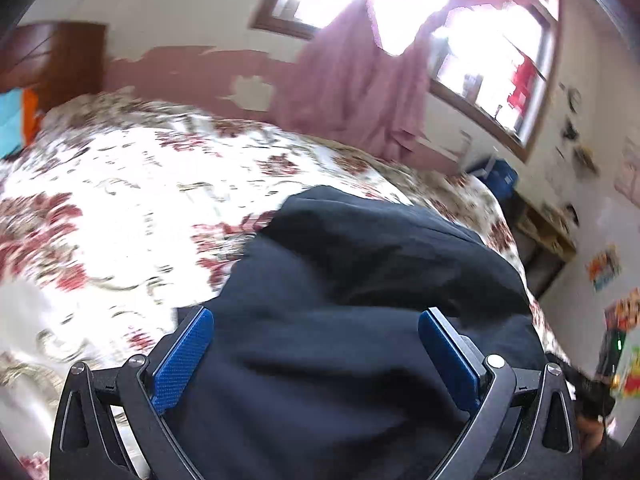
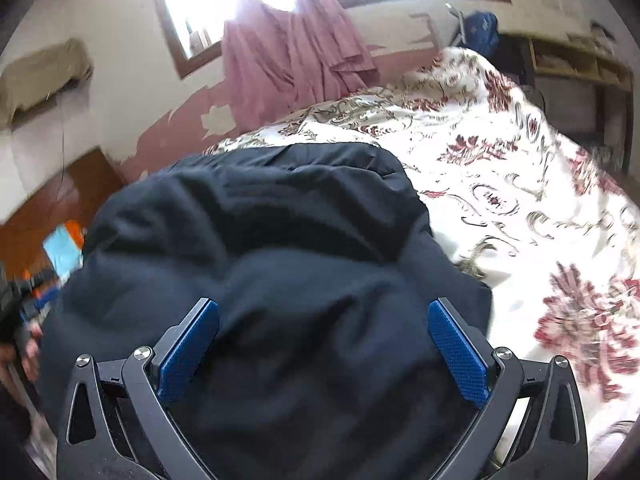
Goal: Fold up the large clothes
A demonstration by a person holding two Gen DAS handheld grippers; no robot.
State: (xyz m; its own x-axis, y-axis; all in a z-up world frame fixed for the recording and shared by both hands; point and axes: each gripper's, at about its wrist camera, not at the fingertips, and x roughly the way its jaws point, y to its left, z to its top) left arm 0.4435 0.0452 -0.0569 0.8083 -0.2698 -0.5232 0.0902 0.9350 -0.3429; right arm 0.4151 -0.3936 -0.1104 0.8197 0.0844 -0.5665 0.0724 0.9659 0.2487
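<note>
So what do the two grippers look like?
They match. The left gripper and the right gripper each have two flat blue fingers with a bumpy dotted texture, set on black frames with triangle cut-outs and round silver bolts.

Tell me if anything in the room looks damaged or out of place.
Yes. The pink paint on the wall behind the bed is peeling off in patches, leaving bare pale spots. The dark garment lies bunched on the floral bedspread rather than flat. Both tongs, left and right, are open above it.
</note>
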